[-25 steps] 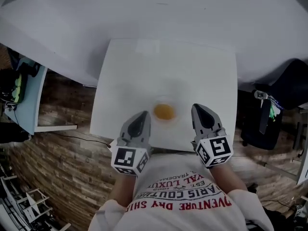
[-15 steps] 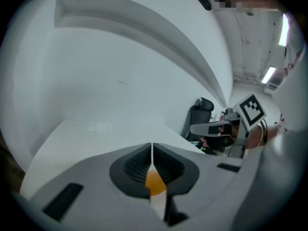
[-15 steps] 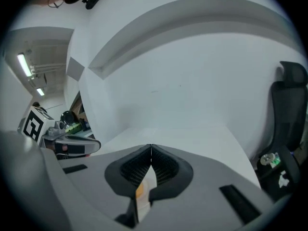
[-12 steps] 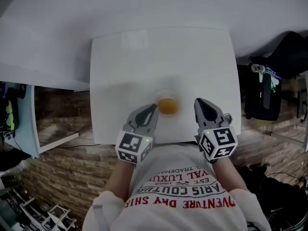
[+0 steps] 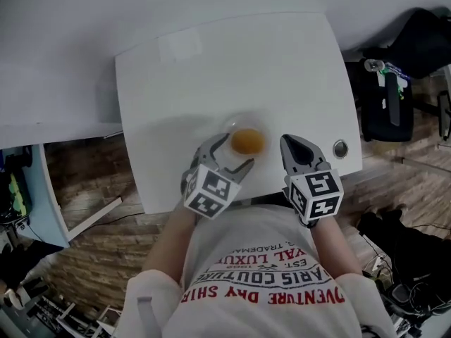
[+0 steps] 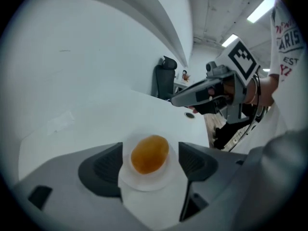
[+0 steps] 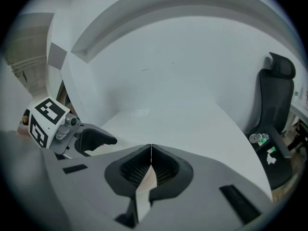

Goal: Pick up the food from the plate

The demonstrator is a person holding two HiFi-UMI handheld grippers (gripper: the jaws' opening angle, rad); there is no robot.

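An orange, rounded piece of food (image 5: 247,141) lies on a small white plate (image 5: 232,127) near the front edge of the white table (image 5: 211,76). My left gripper (image 5: 235,155) reaches the plate from the front left, and its jaws are opening. In the left gripper view the food (image 6: 149,154) and the plate (image 6: 144,183) lie between the two pads (image 6: 107,166), which do not touch the food. My right gripper (image 5: 290,144) stands just right of the plate, shut and empty; in its own view the right gripper (image 7: 151,150) shows its jaws pressed together.
A round cable hole (image 5: 340,148) sits in the table right of the right gripper. A pale patch (image 5: 180,46) marks the table's far left. A black office chair (image 7: 278,105) and dark bags (image 5: 394,83) stand to the right, over a wooden floor (image 5: 84,182).
My left gripper has moved forward and right to the plate, and its jaws have opened around the food. The right gripper stays shut beside the plate. The head view has swung.
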